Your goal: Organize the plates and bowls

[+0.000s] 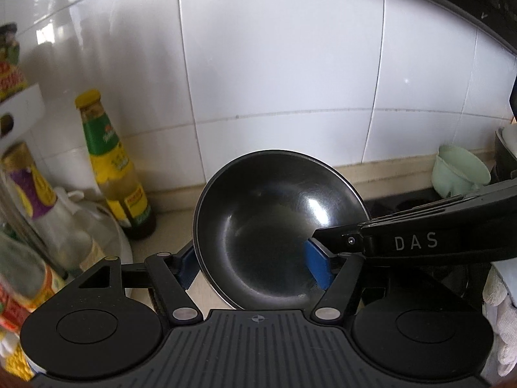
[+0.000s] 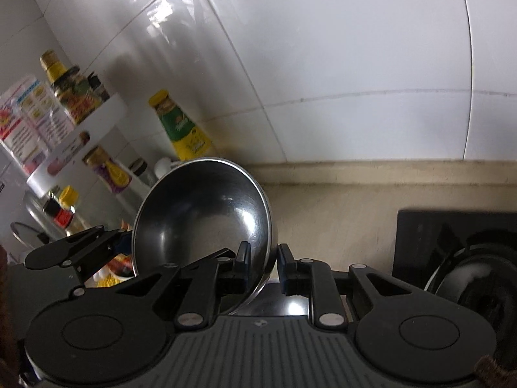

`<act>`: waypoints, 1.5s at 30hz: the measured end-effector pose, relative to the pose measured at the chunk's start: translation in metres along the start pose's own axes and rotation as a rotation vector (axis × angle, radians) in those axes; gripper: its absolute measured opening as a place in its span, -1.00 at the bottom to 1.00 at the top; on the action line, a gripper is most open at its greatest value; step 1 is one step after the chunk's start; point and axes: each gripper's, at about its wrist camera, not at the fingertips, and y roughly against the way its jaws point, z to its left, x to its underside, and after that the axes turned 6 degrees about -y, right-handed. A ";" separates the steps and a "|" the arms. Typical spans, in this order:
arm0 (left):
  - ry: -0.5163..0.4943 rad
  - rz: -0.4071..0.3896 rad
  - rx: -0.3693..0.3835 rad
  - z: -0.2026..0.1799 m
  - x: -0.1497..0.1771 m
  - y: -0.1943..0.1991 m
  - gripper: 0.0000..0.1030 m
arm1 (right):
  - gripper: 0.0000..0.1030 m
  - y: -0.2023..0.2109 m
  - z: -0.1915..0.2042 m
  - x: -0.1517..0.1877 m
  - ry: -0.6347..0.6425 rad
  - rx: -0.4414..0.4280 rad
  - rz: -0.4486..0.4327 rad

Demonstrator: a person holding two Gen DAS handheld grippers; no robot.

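A shiny dark steel bowl (image 1: 278, 226) is held tilted in the air in front of the white tiled wall. In the left wrist view my left gripper (image 1: 255, 270) has its blue pads wide apart, one outside the bowl's left rim and one inside the bowl; whether they press the bowl I cannot tell. My right gripper (image 1: 326, 242) reaches in from the right onto the bowl's right rim. In the right wrist view my right gripper (image 2: 263, 258) is shut on the same bowl's (image 2: 200, 213) right wall, and my left gripper (image 2: 119, 245) sits at its left rim.
Sauce bottles (image 1: 110, 161) and a white shelf (image 1: 19, 110) stand at the left against the wall. A pale green bowl (image 1: 458, 171) lies at the right by a dark rack. A black hob (image 2: 452, 252) sits on the beige counter (image 2: 329, 210).
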 end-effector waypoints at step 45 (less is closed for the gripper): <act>0.026 0.178 0.073 0.003 0.061 -0.052 0.55 | -0.62 -0.047 -0.012 0.057 0.002 0.104 0.175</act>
